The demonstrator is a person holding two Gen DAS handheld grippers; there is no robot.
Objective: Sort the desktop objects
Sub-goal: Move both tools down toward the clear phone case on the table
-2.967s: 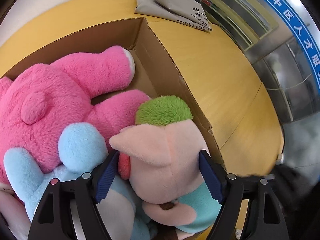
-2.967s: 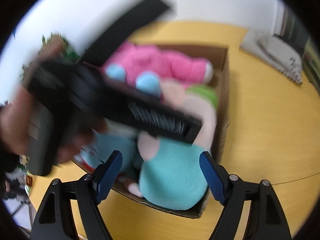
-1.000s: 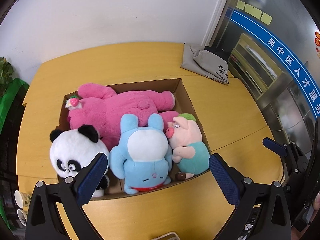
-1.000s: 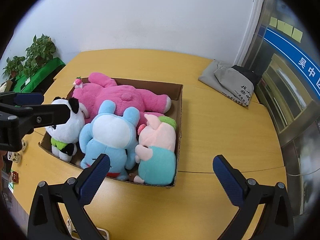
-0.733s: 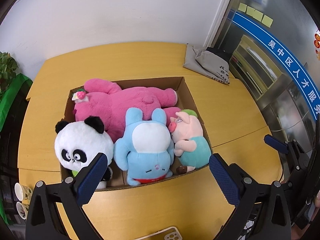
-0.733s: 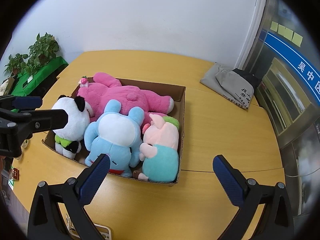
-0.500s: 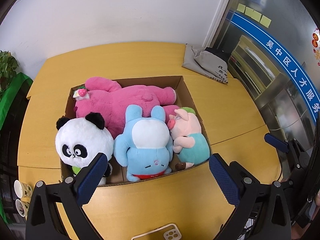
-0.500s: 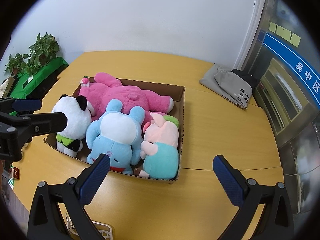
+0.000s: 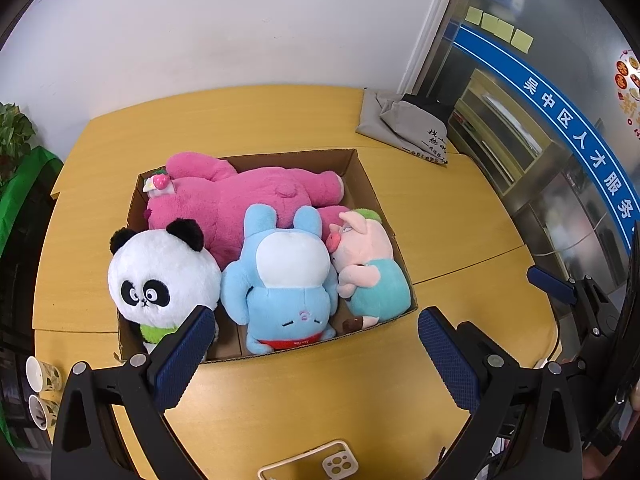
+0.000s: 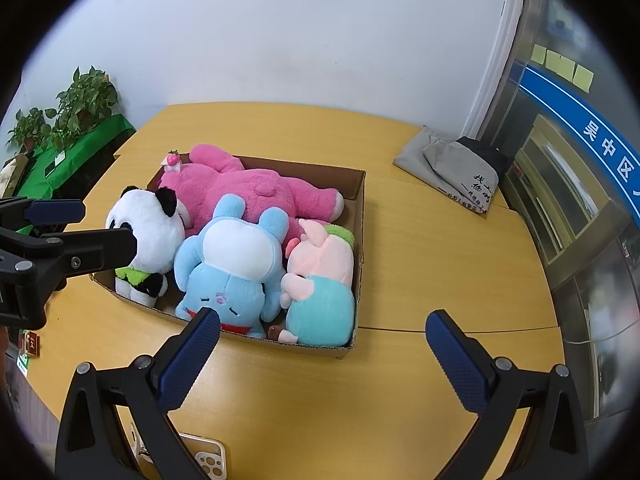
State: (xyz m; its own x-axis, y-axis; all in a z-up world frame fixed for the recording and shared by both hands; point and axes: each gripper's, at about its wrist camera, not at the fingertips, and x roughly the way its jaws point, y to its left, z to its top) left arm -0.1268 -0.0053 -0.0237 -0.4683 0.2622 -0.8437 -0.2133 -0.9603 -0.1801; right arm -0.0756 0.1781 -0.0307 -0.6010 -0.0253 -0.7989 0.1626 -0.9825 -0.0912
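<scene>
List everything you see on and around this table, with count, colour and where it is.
cardboard box: 1, brown, table centre
pink bear: 1, back of box
panda: 1, black-white, box's left front
blue plush: 1, front middle, upside down
pig plush: 1, pink-teal, front right
grey bags: folded pile, far right of table
phone: 1, pale case, near edge
paper cups: 2, white, left
plants: green, far left
left gripper: open
right gripper: open
</scene>
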